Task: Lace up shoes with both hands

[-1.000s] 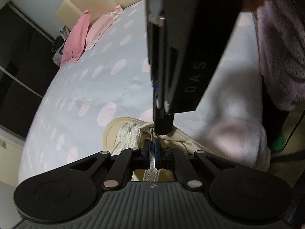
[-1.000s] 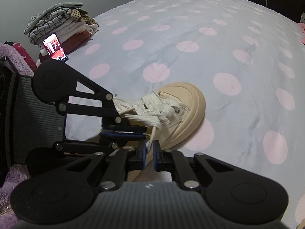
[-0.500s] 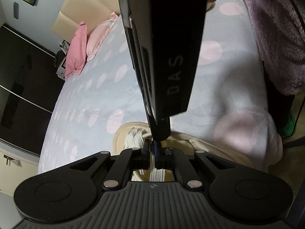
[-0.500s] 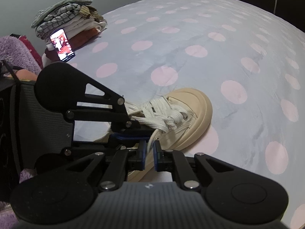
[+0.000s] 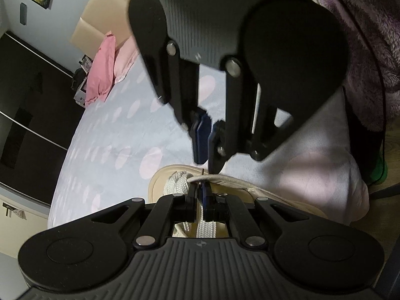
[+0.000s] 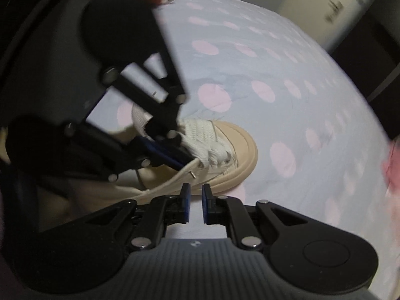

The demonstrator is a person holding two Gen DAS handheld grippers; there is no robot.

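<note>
Since a second ago the right claw (image 5: 207, 142) has rolled over: in the left wrist view it then showed its narrow side and now shows its flat underside, hanging above the shoe (image 5: 250, 190). Its blue pads stand slightly apart with nothing between them. Below, the left claw (image 5: 200, 195) is clamped on a flat white lace (image 5: 203, 225), at the shoe's throat. The beige shoe lies on the bed (image 5: 120, 135), which has a pale blue cover with pink dots, near its edge.

In the right wrist view, blurred by motion, the right claw (image 6: 195, 200) has a small gap and holds nothing. The left claw (image 6: 185, 158) reaches in from the left and pinches the lace (image 6: 200, 135) over the shoe (image 6: 240, 150), whose toe points right. A small metal tip (image 6: 192, 173) of a thin cord pokes out just below it.
</note>
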